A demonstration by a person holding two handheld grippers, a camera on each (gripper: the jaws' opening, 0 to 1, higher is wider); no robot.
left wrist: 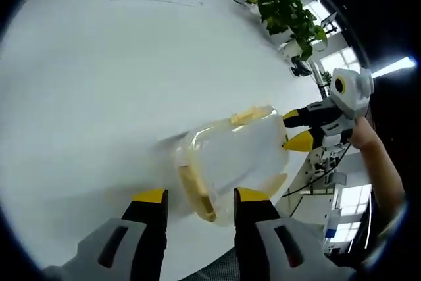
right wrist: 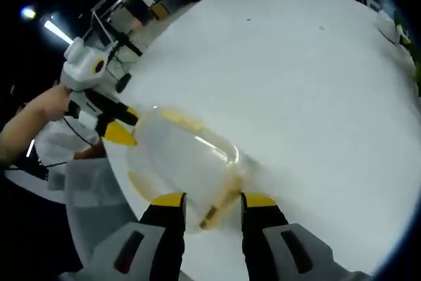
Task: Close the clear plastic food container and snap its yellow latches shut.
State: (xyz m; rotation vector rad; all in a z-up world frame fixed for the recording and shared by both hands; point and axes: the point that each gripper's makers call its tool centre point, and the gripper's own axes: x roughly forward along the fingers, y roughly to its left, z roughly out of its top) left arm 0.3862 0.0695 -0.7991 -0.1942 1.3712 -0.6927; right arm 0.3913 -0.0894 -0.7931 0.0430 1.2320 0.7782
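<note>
A clear container [left wrist: 233, 159] with yellow trim lies near the edge of a white round tabletop [left wrist: 99, 64], between two hand-held grippers facing each other from opposite ends.

Left gripper view: the left gripper [left wrist: 200, 197] has its jaws spread, yellow tips on either side of the container's near end, where a yellow latch [left wrist: 195, 192] runs along the rim. Can't tell if the tips touch the plastic. The right gripper [left wrist: 296, 129] comes in from the far end, a forearm [left wrist: 381, 162] behind it. A plant [left wrist: 289, 11] stands at the tabletop's far edge.

Right gripper view: the right gripper's [right wrist: 212, 201] jaws are also apart, straddling the other end & its latch [right wrist: 220, 202]. The left gripper [right wrist: 122, 126] sits at the opposite end.

The lid looks down on the box, but the blur hides whether it's seated or the latches are snapped.

Risks, as a guess: the container is light & close to the edge, so an uneven push from one side could slide or tip it off. Pressing a latch w/ the lid misaligned could pop the lid up or leave the clip half-caught. Slick plastic may slip out from between the tips.
</note>
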